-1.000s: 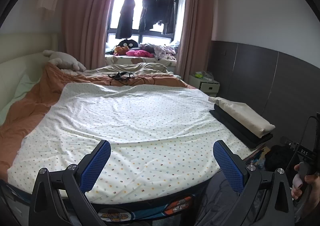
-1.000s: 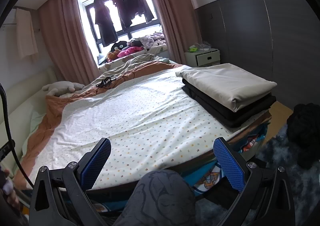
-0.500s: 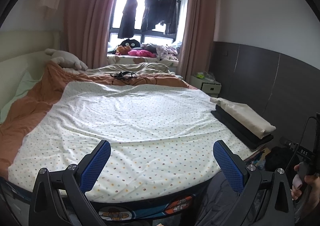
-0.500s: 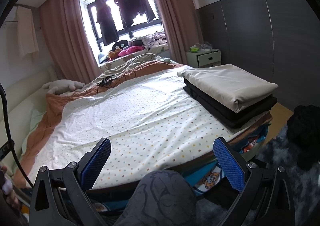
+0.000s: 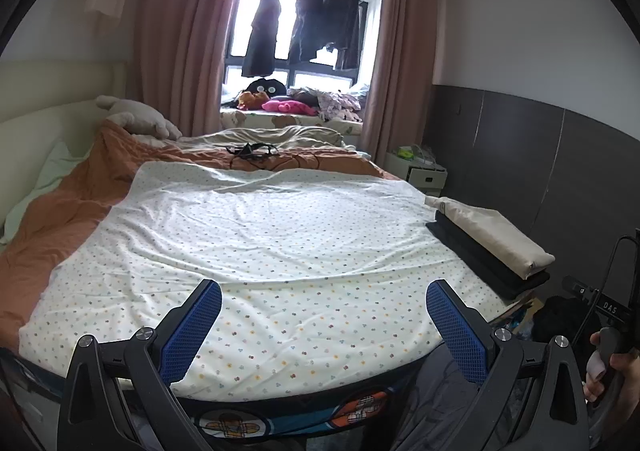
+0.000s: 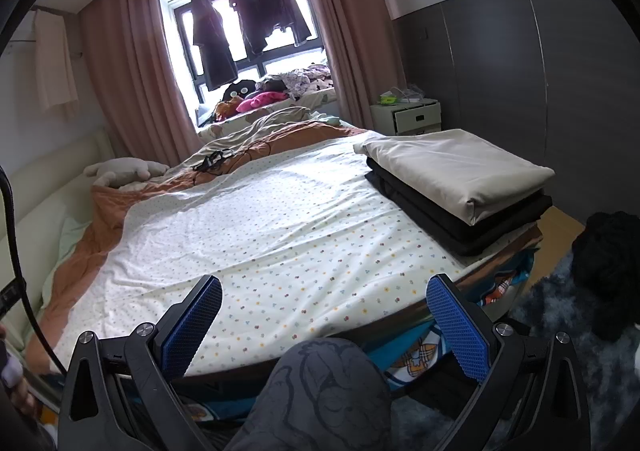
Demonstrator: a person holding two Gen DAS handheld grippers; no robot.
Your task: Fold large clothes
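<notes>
Dotted sheet (image 5: 272, 251): white, small coloured dots, spread flat over the bed ahead of both tools, reaching to the near edge just beneath the fingers.
Left gripper (image 5: 324, 325): jaws spread wide, empty — hovers above the near hem.
Right gripper (image 6: 324, 323): jaws spread wide, empty, also over the near hem.
Folded stack (image 6: 460, 187): beige over black, ahead and right of the right tool.
Handling: likely thin, light, limp — will sag and slide.
Hold: probably the two near corners, one per tool.

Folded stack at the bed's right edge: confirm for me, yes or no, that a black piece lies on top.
No, the top piece of the folded stack is beige, with the black pieces lying underneath it.
</notes>
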